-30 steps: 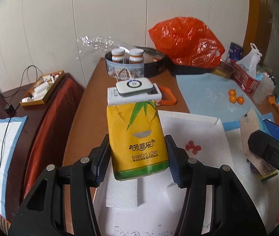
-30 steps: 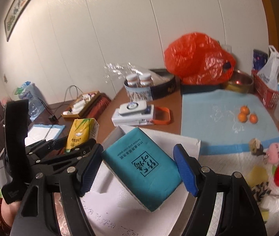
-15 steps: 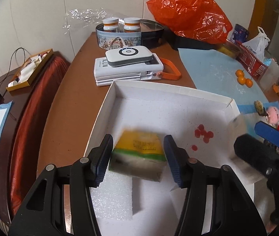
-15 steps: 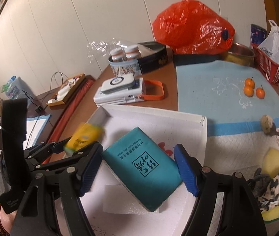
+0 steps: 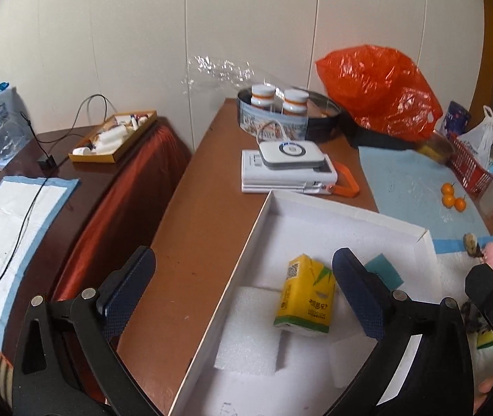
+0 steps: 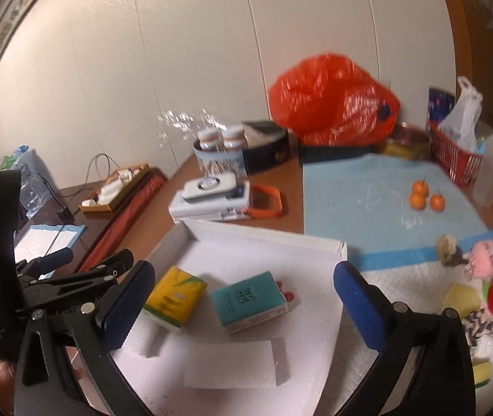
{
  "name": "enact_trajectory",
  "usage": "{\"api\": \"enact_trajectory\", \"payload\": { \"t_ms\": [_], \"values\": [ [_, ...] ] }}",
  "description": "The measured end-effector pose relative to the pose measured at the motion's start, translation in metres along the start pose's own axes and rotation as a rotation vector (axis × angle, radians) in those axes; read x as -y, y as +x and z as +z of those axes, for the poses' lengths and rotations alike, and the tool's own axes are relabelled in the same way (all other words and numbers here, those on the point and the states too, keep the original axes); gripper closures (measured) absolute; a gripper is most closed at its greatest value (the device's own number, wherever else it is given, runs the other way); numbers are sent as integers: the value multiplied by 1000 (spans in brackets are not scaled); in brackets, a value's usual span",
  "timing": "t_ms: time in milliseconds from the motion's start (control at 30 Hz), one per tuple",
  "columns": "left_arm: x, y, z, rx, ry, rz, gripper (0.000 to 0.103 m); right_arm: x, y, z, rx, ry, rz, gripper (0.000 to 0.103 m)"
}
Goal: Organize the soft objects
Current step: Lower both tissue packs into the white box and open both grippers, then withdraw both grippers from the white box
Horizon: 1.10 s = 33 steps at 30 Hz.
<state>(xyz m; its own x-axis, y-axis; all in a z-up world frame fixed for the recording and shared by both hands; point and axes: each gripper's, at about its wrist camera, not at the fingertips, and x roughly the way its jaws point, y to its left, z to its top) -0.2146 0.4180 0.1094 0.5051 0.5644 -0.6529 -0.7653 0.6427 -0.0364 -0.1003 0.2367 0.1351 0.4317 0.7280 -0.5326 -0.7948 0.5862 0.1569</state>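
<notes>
Drop-off step here: my left gripper (image 5: 243,298) and right gripper (image 6: 243,308) are both opening wide with nothing pinched, yellow tissue pack (image 6: 175,298) and teal pack (image 6: 249,301) lie in the white box (image 6: 267,239), so next I'd swing toward the plush toys (image 6: 485,260) at 3 o'clock.

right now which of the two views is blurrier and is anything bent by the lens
Right wrist view: softer overall, with motion smear on the orange bag and the oranges. Left wrist view: sharper, print on the yellow tissue pack is legible. Both: fisheye bends the wall panel seams into curves and darkens the corners; daylight is soft, shadows in the white box faint.
</notes>
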Motion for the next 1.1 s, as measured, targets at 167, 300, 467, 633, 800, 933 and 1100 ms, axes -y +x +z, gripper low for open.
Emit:
{"api": "enact_trajectory", "payload": {
  "t_ms": [167,300,467,633,800,933,1100],
  "values": [
    [0,-27,-3,24,-11,-22,0,-3,-34,3,100,-2,4,0],
    [3,-45,-8,41,-4,-25,0,-7,-56,5,167,-28,-5,0],
    [7,-58,-15,51,1,-17,0,-3,-67,-1,161,17,-17,0],
    [15,-73,-23,50,1,-9,0,1,-66,-9,111,28,18,0],
    [29,-86,-30,49,13,2,0,7,-82,-12,153,14,23,0],
    [41,-95,-35,52,18,12,0,16,-85,-17,143,22,40,0],
    [58,-102,-39,52,19,6,0,28,-92,-19,139,15,46,0]
  ]
}}
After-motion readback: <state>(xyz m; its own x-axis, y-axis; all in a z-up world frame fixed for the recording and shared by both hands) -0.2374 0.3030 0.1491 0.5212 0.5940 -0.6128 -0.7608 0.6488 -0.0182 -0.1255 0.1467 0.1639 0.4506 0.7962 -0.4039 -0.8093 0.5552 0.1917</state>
